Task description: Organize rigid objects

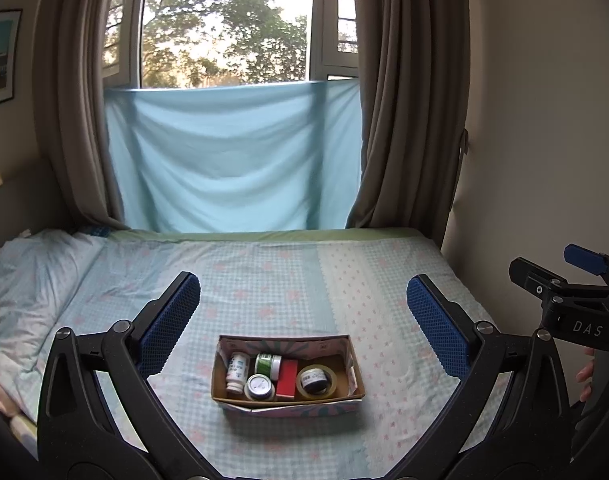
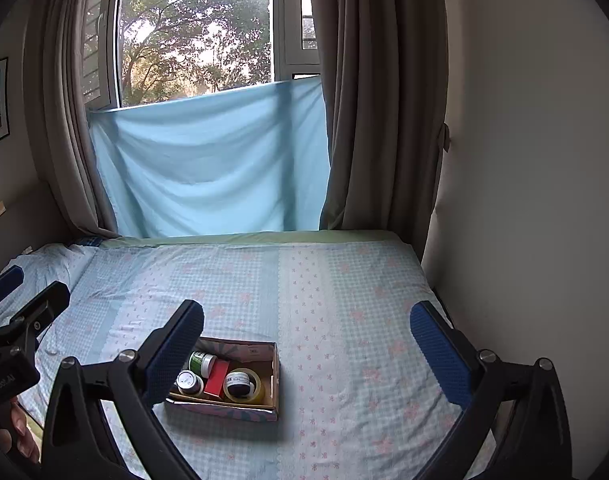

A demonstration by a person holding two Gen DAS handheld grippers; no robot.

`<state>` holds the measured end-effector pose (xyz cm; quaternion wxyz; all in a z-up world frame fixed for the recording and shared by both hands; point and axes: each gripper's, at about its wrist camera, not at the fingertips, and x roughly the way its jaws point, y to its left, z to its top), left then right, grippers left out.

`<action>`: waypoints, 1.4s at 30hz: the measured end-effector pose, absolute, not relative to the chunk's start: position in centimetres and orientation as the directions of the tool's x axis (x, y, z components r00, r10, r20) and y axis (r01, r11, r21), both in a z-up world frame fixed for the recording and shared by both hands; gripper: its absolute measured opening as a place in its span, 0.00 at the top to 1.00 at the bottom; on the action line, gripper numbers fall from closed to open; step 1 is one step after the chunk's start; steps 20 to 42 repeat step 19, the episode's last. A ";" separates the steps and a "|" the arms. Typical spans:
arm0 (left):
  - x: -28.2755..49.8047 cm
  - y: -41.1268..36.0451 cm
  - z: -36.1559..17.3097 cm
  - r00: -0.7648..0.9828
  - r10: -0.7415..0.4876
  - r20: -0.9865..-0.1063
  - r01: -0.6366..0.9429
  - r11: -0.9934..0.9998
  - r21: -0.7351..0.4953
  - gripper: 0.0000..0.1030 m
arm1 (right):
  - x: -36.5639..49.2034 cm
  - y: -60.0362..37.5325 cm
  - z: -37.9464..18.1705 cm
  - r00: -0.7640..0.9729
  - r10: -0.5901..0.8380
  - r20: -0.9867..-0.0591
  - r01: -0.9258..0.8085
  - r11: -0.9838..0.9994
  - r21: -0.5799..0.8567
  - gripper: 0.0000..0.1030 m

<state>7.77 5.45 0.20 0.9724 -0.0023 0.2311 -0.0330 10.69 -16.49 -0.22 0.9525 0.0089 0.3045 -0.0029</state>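
Both grippers, left (image 1: 303, 312) and right (image 2: 306, 344), gape empty above the bed (image 1: 264, 272); box (image 1: 287, 374) looks packed; withdraw clear without nudging it.

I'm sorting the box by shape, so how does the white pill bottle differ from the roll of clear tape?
The white pill bottle is a slim closed cylinder lying on its side at the left end of the cardboard box. The roll of clear tape is a wide, flat, see-through ring near the right end, with a dark-labelled jar sitting in its hole. Both are round and rest inside the box.
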 end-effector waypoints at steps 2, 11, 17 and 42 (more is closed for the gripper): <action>7.7 5.6 0.3 0.896 -0.058 -0.440 0.056 0.998 -0.019 0.00 | 10.6 -16.2 -0.3 0.814 -0.005 -0.581 0.015 1.000 0.011 0.00; 7.3 5.8 0.6 0.917 0.019 -0.399 -0.013 1.000 0.016 0.00 | 10.4 -15.8 -0.4 0.812 -0.008 -0.583 0.017 1.000 0.010 0.00; 7.1 6.2 0.5 0.920 0.005 -0.391 -0.001 1.000 0.008 0.00 | 10.3 -15.7 -0.5 0.809 -0.008 -0.588 0.018 1.000 0.011 0.00; 7.2 6.1 0.5 0.918 -0.012 -0.396 0.018 1.000 0.012 0.00 | 10.3 -15.7 -0.5 0.808 -0.008 -0.589 0.020 1.000 0.014 0.00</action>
